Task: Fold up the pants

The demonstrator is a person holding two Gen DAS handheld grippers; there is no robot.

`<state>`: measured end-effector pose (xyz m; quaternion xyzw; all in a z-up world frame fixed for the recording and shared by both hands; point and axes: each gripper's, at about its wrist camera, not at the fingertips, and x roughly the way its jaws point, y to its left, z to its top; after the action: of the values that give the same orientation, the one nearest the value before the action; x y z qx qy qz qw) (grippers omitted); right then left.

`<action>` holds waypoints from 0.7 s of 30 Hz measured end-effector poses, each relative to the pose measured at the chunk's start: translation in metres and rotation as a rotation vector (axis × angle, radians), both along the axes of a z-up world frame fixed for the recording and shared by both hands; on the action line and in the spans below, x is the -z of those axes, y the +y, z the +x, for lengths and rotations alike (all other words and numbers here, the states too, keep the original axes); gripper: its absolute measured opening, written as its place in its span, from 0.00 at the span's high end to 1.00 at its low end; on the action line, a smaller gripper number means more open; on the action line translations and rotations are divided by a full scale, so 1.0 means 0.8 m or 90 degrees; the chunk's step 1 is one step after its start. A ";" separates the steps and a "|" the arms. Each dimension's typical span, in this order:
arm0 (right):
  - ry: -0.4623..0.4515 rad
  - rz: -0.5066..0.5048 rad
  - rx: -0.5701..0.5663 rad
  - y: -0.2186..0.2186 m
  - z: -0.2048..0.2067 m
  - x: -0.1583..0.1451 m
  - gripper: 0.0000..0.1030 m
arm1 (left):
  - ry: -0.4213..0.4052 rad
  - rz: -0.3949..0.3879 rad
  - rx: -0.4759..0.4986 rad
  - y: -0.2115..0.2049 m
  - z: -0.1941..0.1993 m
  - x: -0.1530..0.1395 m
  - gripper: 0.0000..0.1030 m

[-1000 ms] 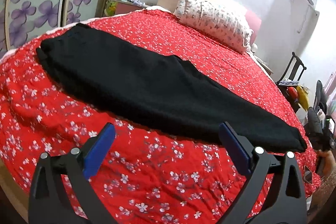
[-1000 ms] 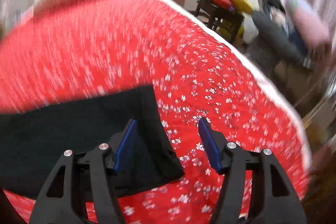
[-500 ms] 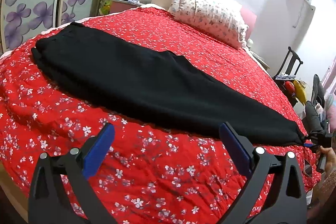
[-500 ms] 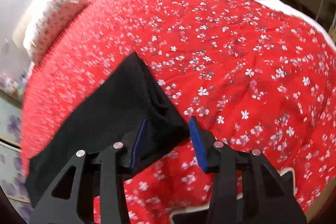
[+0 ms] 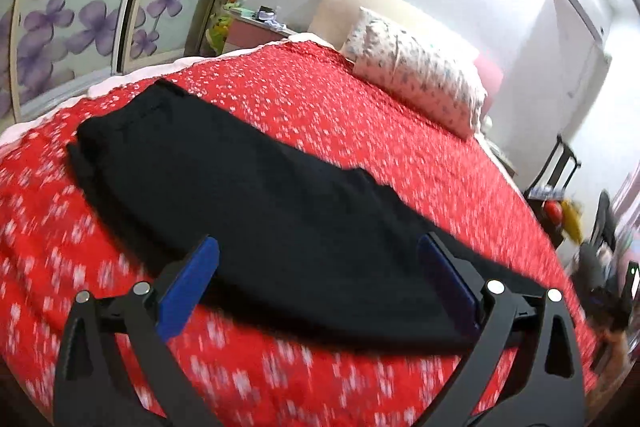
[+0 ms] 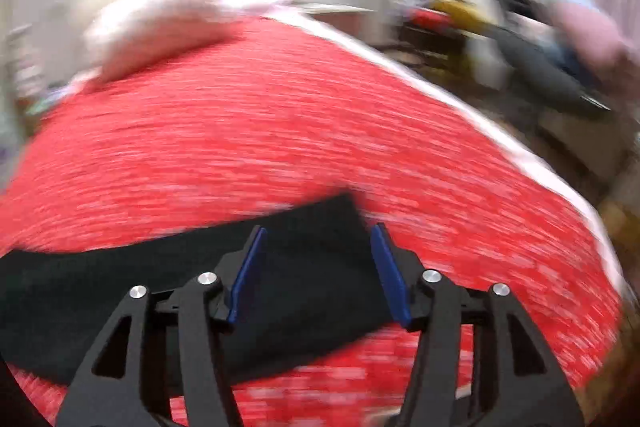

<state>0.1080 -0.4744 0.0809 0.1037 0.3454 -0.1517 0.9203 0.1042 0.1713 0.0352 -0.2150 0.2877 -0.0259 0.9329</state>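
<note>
Black pants (image 5: 256,195) lie flat and lengthwise on a red flowered bedspread (image 5: 360,115), waist at the far left, leg ends toward the right. My left gripper (image 5: 320,267) is open wide and empty, over the pants' near edge around mid-length. In the blurred right wrist view, the leg-end cuff (image 6: 320,227) lies between the blue pads of my right gripper (image 6: 320,259), which is open; nothing is gripped.
A flowered pillow (image 5: 420,79) lies at the head of the bed. A wardrobe with purple flower doors (image 5: 80,19) stands at left. A cluttered chair (image 6: 460,23) and clothes stand beyond the bed's right edge. The bed edge runs close below both grippers.
My left gripper has moved forward over the pants' near edge. My right gripper has swung and opened wider, and the cuff now lies between its pads; the view is motion-blurred.
</note>
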 end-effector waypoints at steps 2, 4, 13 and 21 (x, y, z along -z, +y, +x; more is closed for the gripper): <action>-0.010 0.047 -0.141 0.054 0.025 -0.012 0.39 | 0.028 -0.009 -0.018 0.015 0.028 0.005 0.03; -0.009 0.083 -0.231 0.102 0.043 -0.015 0.39 | 0.076 -0.012 -0.049 0.033 0.055 0.024 0.03; 0.080 0.152 -0.513 0.368 0.179 0.013 0.46 | 0.088 0.099 -0.013 0.021 0.047 0.069 0.02; 0.133 -0.013 -0.601 0.509 0.231 0.052 0.53 | 0.075 0.069 -0.009 0.029 0.045 0.072 0.02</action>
<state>0.2931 -0.0671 0.0394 -0.0893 0.4436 0.2693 0.8501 0.1401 0.1948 -0.0228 -0.1671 0.3419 0.0088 0.9247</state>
